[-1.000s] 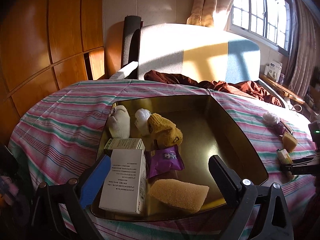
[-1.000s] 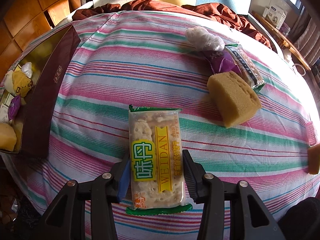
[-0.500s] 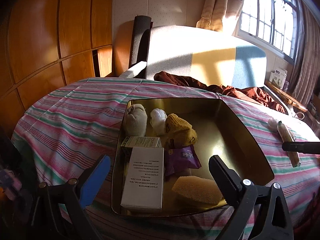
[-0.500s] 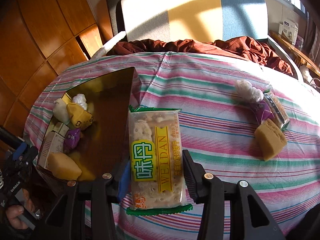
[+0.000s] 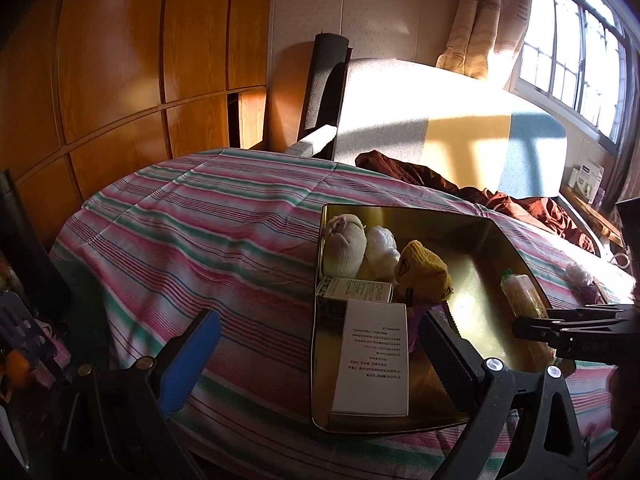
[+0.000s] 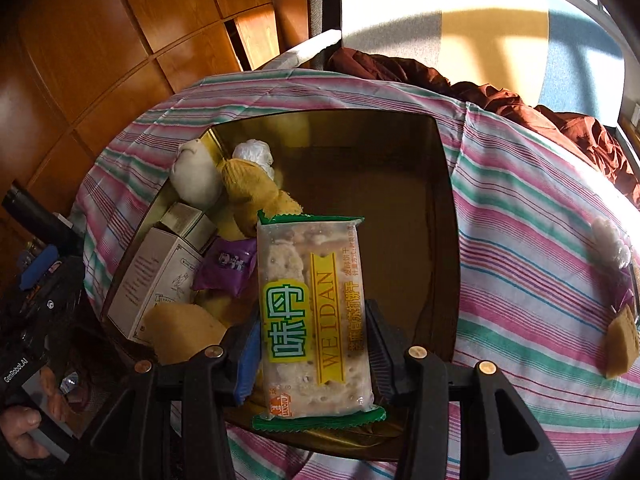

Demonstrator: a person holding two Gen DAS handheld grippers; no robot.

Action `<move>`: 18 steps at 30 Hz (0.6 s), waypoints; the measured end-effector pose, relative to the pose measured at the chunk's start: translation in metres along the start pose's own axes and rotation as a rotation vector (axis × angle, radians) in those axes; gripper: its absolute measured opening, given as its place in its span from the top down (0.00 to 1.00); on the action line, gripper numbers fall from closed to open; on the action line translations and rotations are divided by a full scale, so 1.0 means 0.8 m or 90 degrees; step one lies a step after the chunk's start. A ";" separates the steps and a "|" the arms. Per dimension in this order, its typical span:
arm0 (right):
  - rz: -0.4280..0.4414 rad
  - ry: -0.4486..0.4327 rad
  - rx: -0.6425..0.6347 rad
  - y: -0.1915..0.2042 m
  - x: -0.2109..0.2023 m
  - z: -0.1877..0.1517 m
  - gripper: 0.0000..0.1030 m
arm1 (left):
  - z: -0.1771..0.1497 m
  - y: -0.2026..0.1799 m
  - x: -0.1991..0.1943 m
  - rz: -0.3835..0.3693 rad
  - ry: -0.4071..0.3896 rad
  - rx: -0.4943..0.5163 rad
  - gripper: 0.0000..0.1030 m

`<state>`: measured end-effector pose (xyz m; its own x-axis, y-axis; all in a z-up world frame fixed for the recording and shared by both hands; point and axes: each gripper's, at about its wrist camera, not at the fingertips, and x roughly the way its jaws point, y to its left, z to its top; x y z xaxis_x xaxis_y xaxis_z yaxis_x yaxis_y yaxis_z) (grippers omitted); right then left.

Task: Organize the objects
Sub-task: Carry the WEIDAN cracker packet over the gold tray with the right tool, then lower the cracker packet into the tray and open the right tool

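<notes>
Right gripper (image 6: 311, 354) clamped on clear WEIDAN cracker packet (image 6: 314, 312), over open half of gold rectangular tin (image 6: 448, 216). Left gripper (image 5: 316, 356) fingers apart, empty. Risk: release onto tin's 6 o'clock rim; packet tips out.

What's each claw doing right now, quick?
Left claw: open, holding nothing.
Right claw: closed on the cracker packet, above the gold tin.
</notes>
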<state>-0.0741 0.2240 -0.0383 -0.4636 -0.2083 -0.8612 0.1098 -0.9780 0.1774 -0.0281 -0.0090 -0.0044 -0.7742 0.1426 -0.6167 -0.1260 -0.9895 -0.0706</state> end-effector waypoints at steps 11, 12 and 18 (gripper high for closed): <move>0.013 0.042 -0.003 0.020 0.039 -0.011 0.49 | -0.003 -0.002 0.003 -0.002 0.007 0.003 0.01; 0.013 0.040 -0.003 0.021 0.037 -0.012 0.49 | -0.003 -0.002 0.004 -0.002 0.008 0.004 0.01; 0.002 0.004 -0.005 0.018 0.013 -0.016 0.47 | -0.006 -0.011 -0.001 -0.006 0.008 0.016 0.00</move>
<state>-0.0660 0.2081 -0.0511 -0.4572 -0.2105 -0.8641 0.1175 -0.9774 0.1759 -0.0236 -0.0003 -0.0073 -0.7647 0.1511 -0.6264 -0.1486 -0.9873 -0.0568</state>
